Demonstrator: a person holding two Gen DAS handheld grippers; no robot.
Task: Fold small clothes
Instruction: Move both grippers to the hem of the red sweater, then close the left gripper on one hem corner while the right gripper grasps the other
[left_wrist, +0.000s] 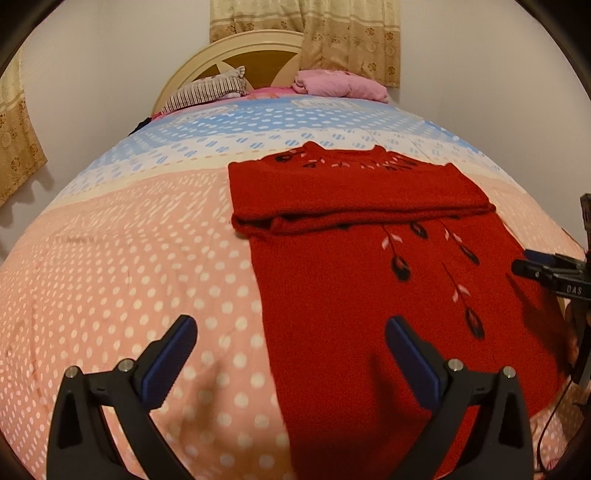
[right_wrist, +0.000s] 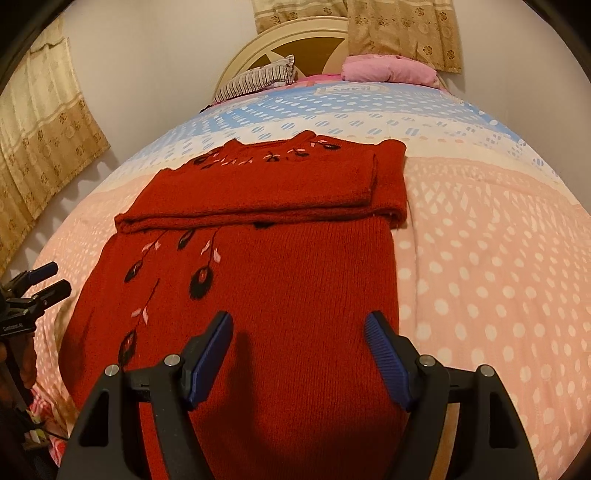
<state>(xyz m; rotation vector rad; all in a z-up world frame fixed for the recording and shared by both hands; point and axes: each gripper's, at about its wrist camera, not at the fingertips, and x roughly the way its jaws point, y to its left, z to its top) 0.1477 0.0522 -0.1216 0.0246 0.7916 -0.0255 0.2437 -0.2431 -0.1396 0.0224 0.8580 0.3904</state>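
Note:
A red knitted sweater (left_wrist: 369, 295) with black and pink leaf embroidery lies flat on the bed, its sleeves folded across the chest in a band (left_wrist: 351, 192). It also shows in the right wrist view (right_wrist: 280, 295). My left gripper (left_wrist: 290, 332) is open and empty, above the sweater's left edge near the hem. My right gripper (right_wrist: 299, 328) is open and empty, over the sweater's lower right part. The right gripper appears at the right edge of the left wrist view (left_wrist: 546, 269); the left gripper appears at the left edge of the right wrist view (right_wrist: 44, 280).
The bed (left_wrist: 129, 258) has a pink and blue dotted cover. A striped pillow (left_wrist: 210, 88), a pink pillow (left_wrist: 340, 83) and a cream headboard (left_wrist: 236, 48) stand at the far end. Curtains (left_wrist: 351, 33) hang on the wall behind.

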